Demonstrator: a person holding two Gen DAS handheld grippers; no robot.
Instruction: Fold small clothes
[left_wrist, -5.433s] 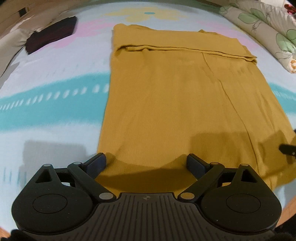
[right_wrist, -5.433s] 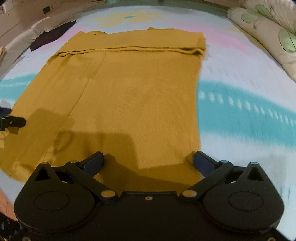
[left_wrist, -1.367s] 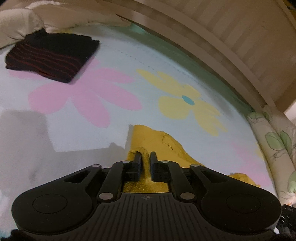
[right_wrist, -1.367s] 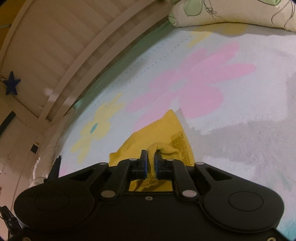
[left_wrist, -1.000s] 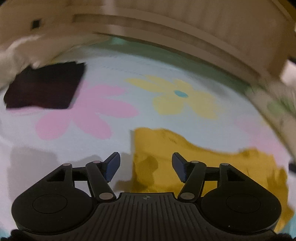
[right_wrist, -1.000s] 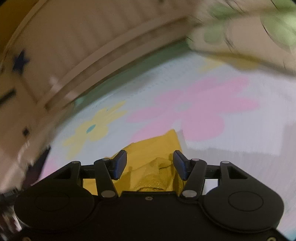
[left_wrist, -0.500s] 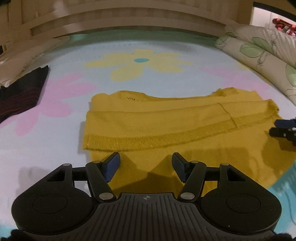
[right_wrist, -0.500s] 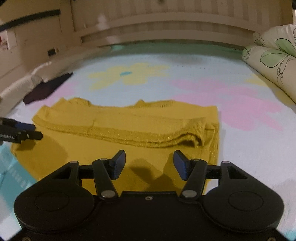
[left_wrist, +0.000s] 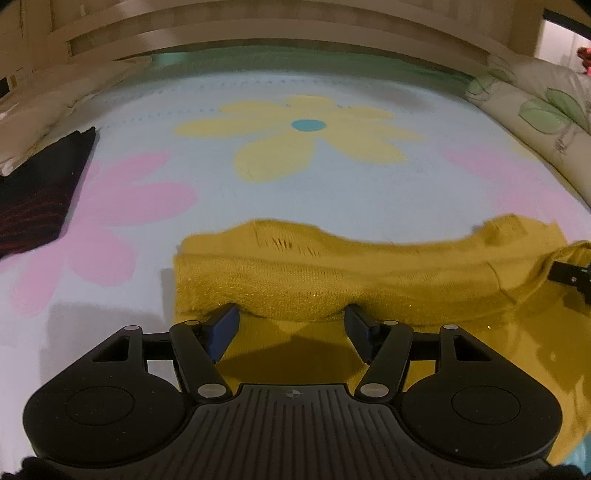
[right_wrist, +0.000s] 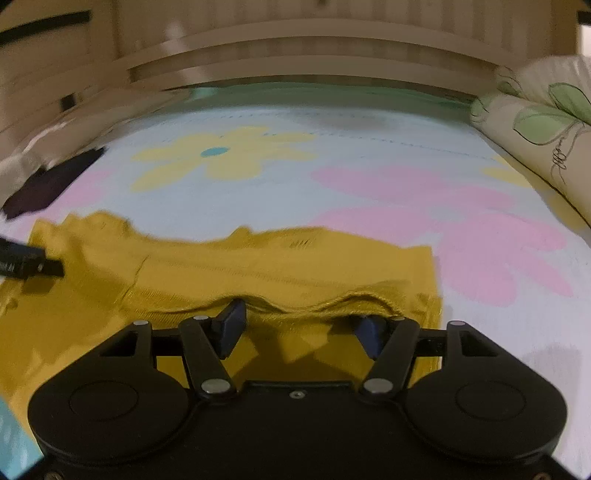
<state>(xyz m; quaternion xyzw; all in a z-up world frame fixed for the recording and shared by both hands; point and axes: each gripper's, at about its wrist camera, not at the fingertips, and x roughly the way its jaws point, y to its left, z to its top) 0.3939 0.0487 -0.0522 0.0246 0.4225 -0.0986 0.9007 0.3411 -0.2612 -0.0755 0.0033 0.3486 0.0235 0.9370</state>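
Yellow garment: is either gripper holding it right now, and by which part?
Nothing is held. The left gripper is open and the right gripper is opening, both over the folded edge of the yellow garment, pads not pressing it.

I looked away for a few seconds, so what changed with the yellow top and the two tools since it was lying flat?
The yellow top was folded: its near hem was carried over to the far edge, then let go. Both tools, left tool and right tool, clamped on it a moment ago, are now open, the right one's jaws opening. The dark folded garment stayed put.
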